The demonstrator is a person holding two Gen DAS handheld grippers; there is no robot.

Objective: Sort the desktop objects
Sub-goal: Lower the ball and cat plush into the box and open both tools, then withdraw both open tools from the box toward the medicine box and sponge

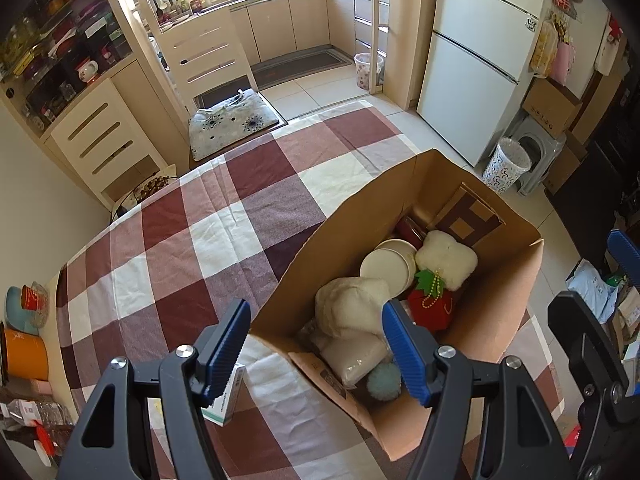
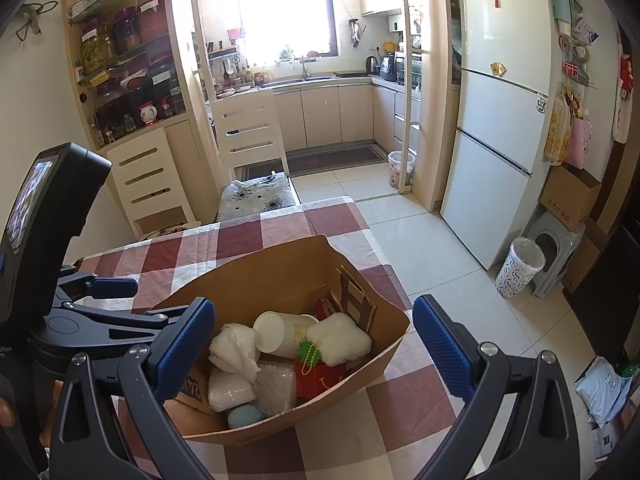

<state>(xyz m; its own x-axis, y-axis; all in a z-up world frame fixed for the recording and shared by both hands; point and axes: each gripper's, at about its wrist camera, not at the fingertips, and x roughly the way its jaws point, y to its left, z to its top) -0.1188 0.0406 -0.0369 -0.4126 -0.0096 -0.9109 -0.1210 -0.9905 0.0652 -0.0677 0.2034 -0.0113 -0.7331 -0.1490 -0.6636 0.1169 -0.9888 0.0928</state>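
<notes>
An open cardboard box (image 1: pixel 500 320) (image 2: pixel 280 268) stands on the checked tablecloth (image 1: pixel 200 240) (image 2: pixel 340 420). Inside lie a white paper cup (image 1: pixel 388 266) (image 2: pixel 276 332), fluffy white pieces, a red gift box (image 1: pixel 434 312) (image 2: pixel 320 378) with green leaf and beads, a wrapped white pack and a teal pom-pom (image 1: pixel 384 382) (image 2: pixel 244 416). My left gripper (image 1: pixel 316 354) (image 2: pixel 152 300) hangs open over the box's near left corner, holding nothing. A small white-and-green carton (image 1: pixel 226 404) lies on the cloth under its left finger. My right gripper (image 2: pixel 314 354) is wide open above the box, empty.
Two pale chairs (image 1: pixel 208 60) stand beyond the table's far edge. At the table's left end sit an orange tub (image 1: pixel 24 356), bowls and a plastic bottle. A fridge (image 2: pixel 500 120), a patterned waste bin (image 2: pixel 520 266) and a grey stool are on the tiled floor to the right.
</notes>
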